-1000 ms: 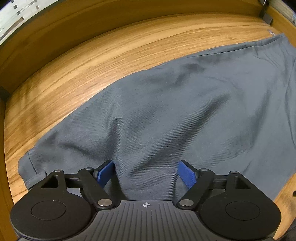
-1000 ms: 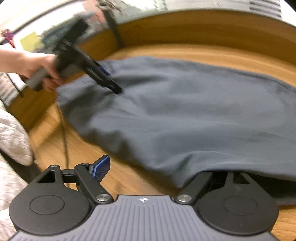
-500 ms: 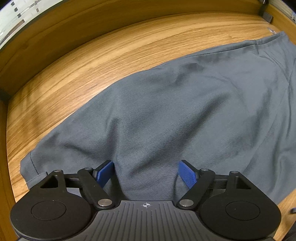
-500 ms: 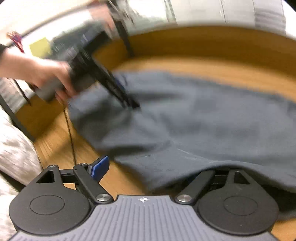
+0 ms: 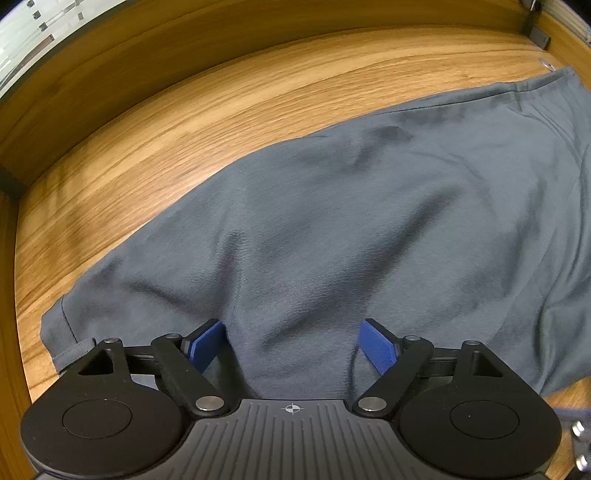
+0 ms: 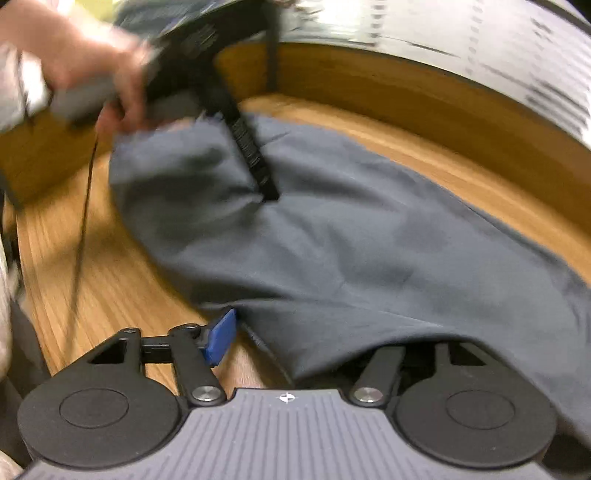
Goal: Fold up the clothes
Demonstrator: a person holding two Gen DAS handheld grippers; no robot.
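Note:
A grey garment [image 5: 351, 221] lies spread over the wooden table [image 5: 166, 140]. My left gripper [image 5: 291, 343] points steeply down onto it. Its blue pads [image 5: 207, 343] stand wide, the jaws are opening, and a raised ridge of cloth sits between them. In the right wrist view a hand [image 6: 85, 70] holds that left gripper [image 6: 267, 192], tips down on the garment [image 6: 369, 240]. My right gripper [image 6: 314, 343] is at the near hem with its jaws closing. Its left pad [image 6: 221, 336] stays just clear of the cloth edge, and its right finger is hidden under the cloth.
A raised wooden rim [image 5: 110, 74] runs round the far side of the table. A thin black cable [image 6: 83, 229] trails over the bare wood on the left. A dark bracket [image 5: 537, 33] sits at the far right corner. Bare wood [image 6: 122, 288] shows left of the hem.
The right gripper has slid along the near hem and rolled, and its left pad has come inward. The left gripper looms nearer in that view. The left pads have spread slightly.

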